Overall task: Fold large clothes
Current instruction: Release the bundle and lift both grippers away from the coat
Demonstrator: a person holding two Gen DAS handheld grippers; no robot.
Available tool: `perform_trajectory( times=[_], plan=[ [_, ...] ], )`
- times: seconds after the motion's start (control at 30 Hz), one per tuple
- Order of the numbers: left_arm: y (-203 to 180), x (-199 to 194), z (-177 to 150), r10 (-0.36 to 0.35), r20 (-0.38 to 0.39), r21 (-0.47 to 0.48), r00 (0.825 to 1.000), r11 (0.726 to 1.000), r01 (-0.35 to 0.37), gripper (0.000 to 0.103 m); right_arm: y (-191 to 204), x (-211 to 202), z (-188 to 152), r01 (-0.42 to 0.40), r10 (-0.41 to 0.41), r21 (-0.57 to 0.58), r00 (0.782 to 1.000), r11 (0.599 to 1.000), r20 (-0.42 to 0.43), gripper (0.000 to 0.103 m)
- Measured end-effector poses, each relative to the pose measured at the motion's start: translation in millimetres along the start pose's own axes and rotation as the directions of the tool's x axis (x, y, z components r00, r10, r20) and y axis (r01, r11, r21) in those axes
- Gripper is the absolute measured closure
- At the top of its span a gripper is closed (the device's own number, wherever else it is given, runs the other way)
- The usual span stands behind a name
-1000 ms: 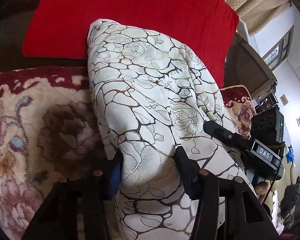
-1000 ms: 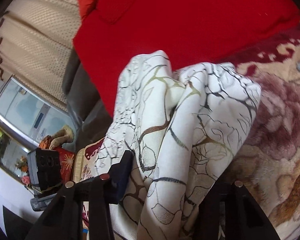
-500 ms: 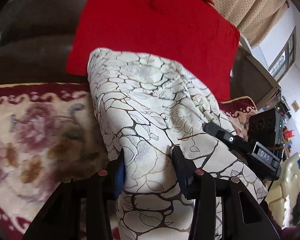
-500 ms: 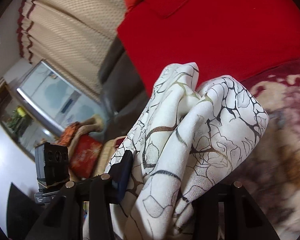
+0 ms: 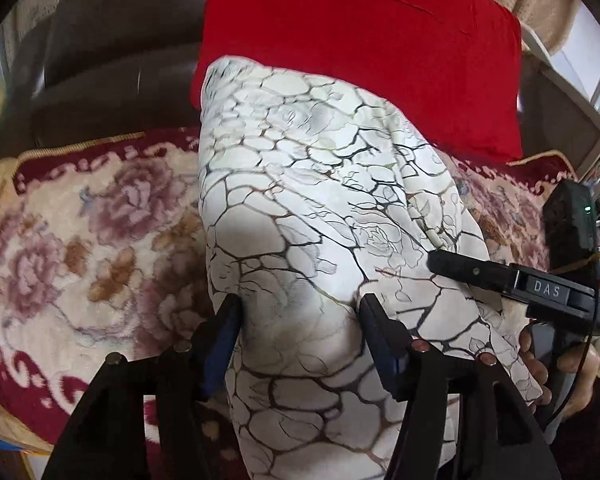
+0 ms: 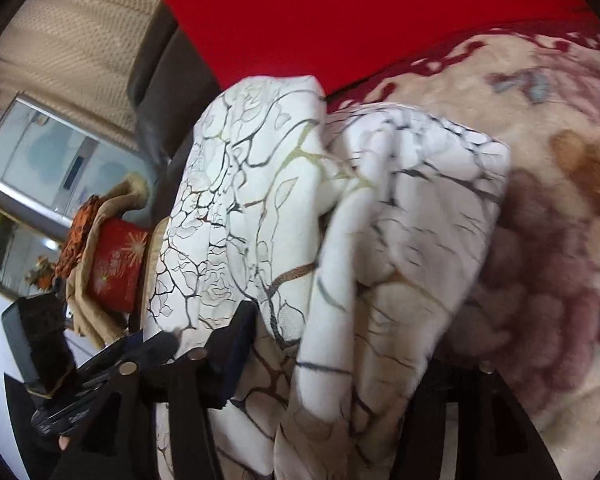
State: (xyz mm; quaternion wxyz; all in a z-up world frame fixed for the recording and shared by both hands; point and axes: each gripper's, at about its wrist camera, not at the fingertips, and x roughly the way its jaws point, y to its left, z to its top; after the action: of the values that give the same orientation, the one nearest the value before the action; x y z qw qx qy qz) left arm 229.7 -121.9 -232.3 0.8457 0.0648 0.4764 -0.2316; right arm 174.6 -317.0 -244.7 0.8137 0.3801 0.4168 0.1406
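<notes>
A large white cloth [image 5: 300,184] with a black and gold crackle-and-rose print lies bunched in a long bundle on the flowered sofa cover [image 5: 80,240]. Its far end touches the red cushion [image 5: 360,40]. My left gripper [image 5: 300,316] straddles the near part of the bundle; its jaws are opening and the fabric bulges loosely between the fingers. In the right wrist view the cloth [image 6: 300,200] drapes in thick folds between the fingers of my right gripper [image 6: 340,344], whose jaws are also opening. Fabric hides its right finger. The right gripper [image 5: 500,280] also shows beside the bundle in the left wrist view.
The dark sofa back [image 5: 100,60] rises behind the cushion [image 6: 360,20]. A hand [image 5: 556,364] holds the right gripper's handle. At the sofa's end are a small red cushion [image 6: 116,264], beige curtains [image 6: 60,40] and a glass-fronted cabinet [image 6: 48,164]. The left gripper [image 6: 100,364] shows low left.
Both pairs of jaws stand wider than before and the pinch on the cloth has loosened. Both cameras have drawn back, so more of the sofa cover and cushion shows.
</notes>
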Motion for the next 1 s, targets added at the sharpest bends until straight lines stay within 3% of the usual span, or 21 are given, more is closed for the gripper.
perform_trajectory(
  times=[0.13,0.3,0.43,0.53,0.63,0.7,0.8,0.87,1.0],
  plan=[
    [-11,-22,-7,0.084,0.041,0.052,0.996,0.995,-0.086,0.037,10,-6,-14,0.124,-0.121,-0.072,0.991,0.99,0.047,0.03],
    [-7,-40,-22,0.163,0.087,0.088,0.983,0.981,-0.171,0.037,6,-11,-31,0.162,-0.163,0.009,0.986,0.987,0.048,0.028],
    [-9,-57,-34,0.199,0.123,0.096,0.972,0.973,-0.211,0.037,17,-48,-48,0.286,-0.276,-0.067,0.952,0.956,0.128,0.028],
    [-5,-64,-39,0.22,0.14,0.082,0.965,0.969,-0.233,0.037,38,-72,-58,0.3,-0.273,-0.119,0.942,0.947,0.196,0.028],
    [-2,-71,-43,0.226,0.144,0.06,0.963,0.97,-0.236,0.037,68,-90,-69,0.333,-0.276,-0.206,0.925,0.92,0.262,0.046],
    [1,-74,-45,0.234,0.148,0.049,0.961,0.969,-0.243,0.037,88,-92,-72,0.343,-0.271,-0.25,0.92,0.905,0.282,0.065],
    [7,-74,-47,0.25,0.149,0.032,0.957,0.966,-0.257,0.037,105,-88,-78,0.318,-0.242,-0.276,0.93,0.907,0.277,0.065],
    [11,-73,-48,0.26,0.147,0.024,0.954,0.964,-0.267,0.037,107,-72,-81,0.332,-0.265,-0.291,0.932,0.897,0.246,0.065],
    [18,-56,-51,0.294,0.103,0.016,0.95,0.955,-0.297,0.036,80,-22,-79,0.348,-0.341,-0.219,0.937,0.912,0.071,0.065]
  ],
)
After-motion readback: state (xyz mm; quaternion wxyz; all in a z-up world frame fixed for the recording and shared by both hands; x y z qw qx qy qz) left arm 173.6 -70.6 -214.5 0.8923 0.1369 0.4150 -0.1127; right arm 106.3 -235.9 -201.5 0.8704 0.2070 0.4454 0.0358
